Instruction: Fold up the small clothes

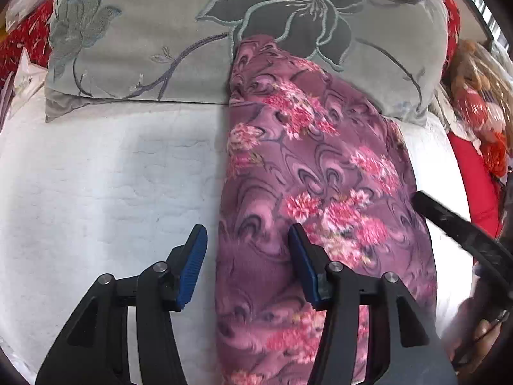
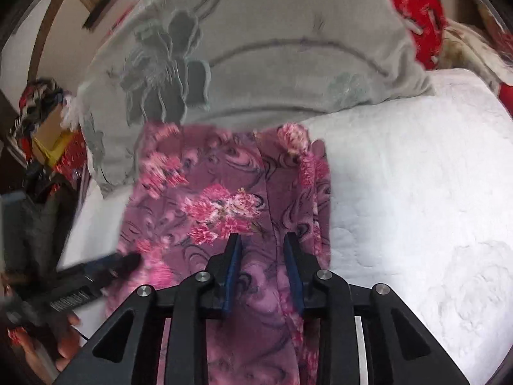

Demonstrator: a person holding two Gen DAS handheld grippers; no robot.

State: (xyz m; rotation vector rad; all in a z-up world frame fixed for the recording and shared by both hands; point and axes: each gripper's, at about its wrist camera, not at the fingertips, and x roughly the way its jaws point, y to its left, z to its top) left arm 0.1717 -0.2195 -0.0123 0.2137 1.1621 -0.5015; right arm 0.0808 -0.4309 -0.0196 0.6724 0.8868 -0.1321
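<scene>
A purple fleece garment (image 1: 320, 176) with pink flowers lies lengthwise on the white bed, folded into a long strip, its far end resting on a grey pillow. It also shows in the right wrist view (image 2: 218, 199). My left gripper (image 1: 247, 247) is open and empty, hovering over the garment's left edge. My right gripper (image 2: 261, 250) is open and empty, just above the garment's near part. The other gripper shows blurred at the left of the right wrist view (image 2: 105, 269) and at the right of the left wrist view (image 1: 465, 234).
A grey pillow (image 1: 192, 48) with embroidered flowers lies across the far side of the white quilted bed (image 1: 96, 176). Red floral fabric (image 1: 29, 38) and a bagged soft toy (image 1: 474, 89) sit at the edges. A box (image 2: 48, 134) and clutter stand off the bed.
</scene>
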